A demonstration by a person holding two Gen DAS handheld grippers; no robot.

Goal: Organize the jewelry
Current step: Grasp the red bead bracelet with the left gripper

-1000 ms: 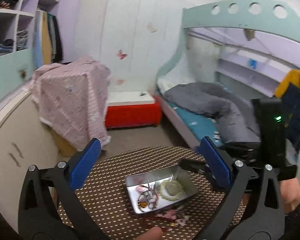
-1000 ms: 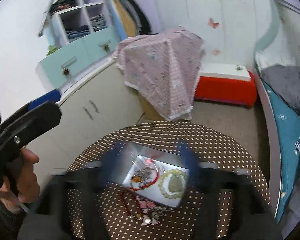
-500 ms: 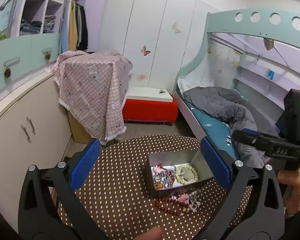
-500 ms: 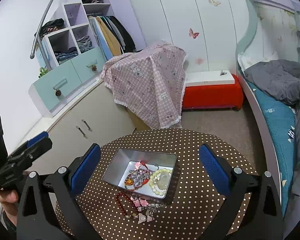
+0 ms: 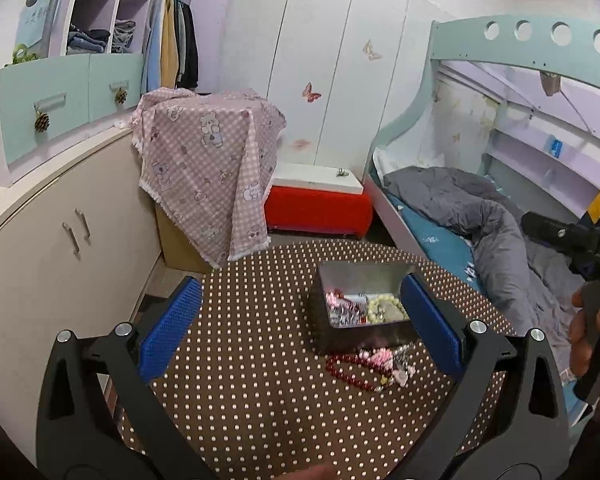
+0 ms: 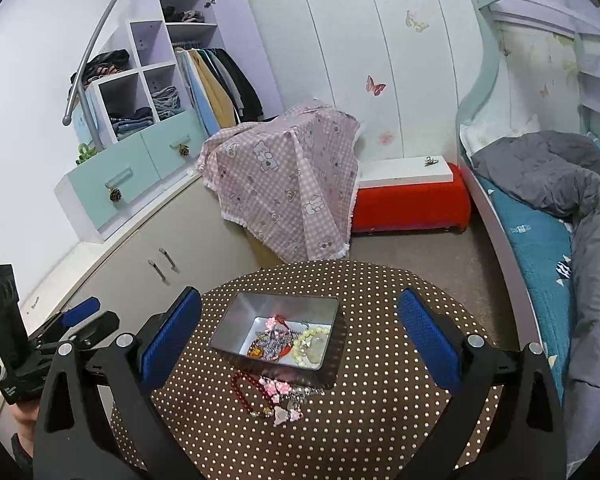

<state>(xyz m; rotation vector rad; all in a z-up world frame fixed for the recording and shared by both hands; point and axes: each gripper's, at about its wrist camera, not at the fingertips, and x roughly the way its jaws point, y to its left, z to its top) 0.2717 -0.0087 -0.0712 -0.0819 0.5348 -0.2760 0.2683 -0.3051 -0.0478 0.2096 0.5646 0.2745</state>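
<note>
An open metal tin [image 5: 358, 276] [image 6: 236, 316] sits on a round brown polka-dot table [image 5: 252, 380] [image 6: 380, 420]. Inside lie a pale bead bracelet [image 6: 314, 346] [image 5: 384, 308], a red bangle and tangled pieces. On the cloth just in front of the tin lies loose jewelry: a dark red bead string [image 6: 242, 390] [image 5: 346, 368] and pink flower charms [image 6: 280, 390] [image 5: 382, 358]. My left gripper [image 5: 300, 320] hovers open above the table, short of the tin. My right gripper [image 6: 300, 332] is also wide open, framing the tin from above, nothing between its blue pads.
A beige cabinet [image 5: 60, 248] stands left of the table. Behind are a box under a pink checked cloth [image 6: 288, 188], a red bench [image 6: 412, 200] and a bed with a grey duvet [image 6: 560, 172]. A hand [image 5: 592, 320] holds the other gripper at the right edge.
Both grippers have drawn back and swung, so the tin sits farther off and more of the room shows. The right view, blurred a second ago, is now sharp with its jaws wide.
</note>
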